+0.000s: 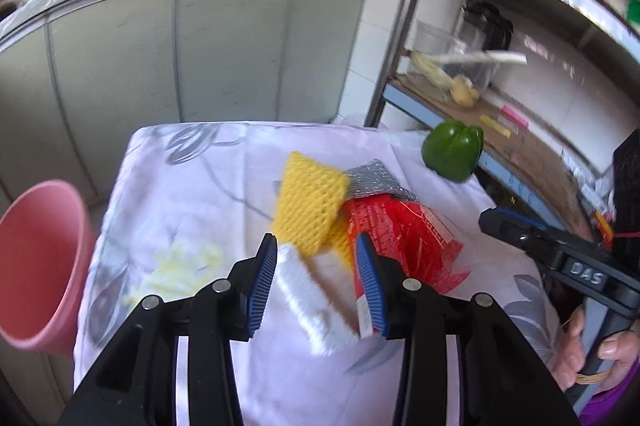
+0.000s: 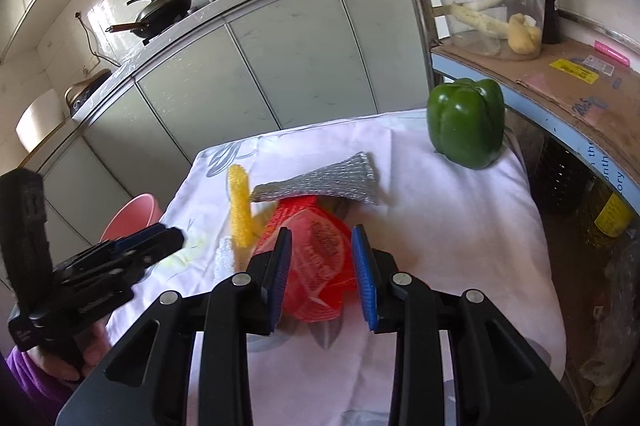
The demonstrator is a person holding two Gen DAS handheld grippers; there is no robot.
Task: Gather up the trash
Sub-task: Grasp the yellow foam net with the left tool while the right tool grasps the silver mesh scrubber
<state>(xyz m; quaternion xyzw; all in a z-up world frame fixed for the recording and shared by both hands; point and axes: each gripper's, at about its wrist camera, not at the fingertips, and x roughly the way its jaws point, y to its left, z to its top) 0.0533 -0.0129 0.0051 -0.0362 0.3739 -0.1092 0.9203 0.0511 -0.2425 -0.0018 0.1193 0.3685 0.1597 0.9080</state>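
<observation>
The left tool (image 1: 316,266) hangs over the near part of the surface (image 2: 440,226), its blue pads apart and gripping nothing. A white foam net (image 1: 308,302) lies on the cloth under the gap between them, seemingly untouched by either pad — motion blur makes that hard to confirm.

The right tool (image 2: 322,266) also stands apart and empty, pointing down at a red wrapper (image 2: 316,266) that lies in the middle of the surface, below its gap rather than in it. A yellow foam net (image 1: 308,202) rests just beyond the white one, leaning against the wrapper's left edge. A silver net (image 2: 320,182) sits behind the wrapper, partly over it. Some pale scraps (image 1: 184,266) lie on the cloth to the left.

A green pepper (image 2: 466,122) stands well apart from the pile, at the far right corner. A pink bin (image 1: 40,266) stands off the left side of the surface, lower down, its mouth open towards the camera. A hand (image 1: 576,350) holds the right tool's handle at the right edge of the left wrist view.
</observation>
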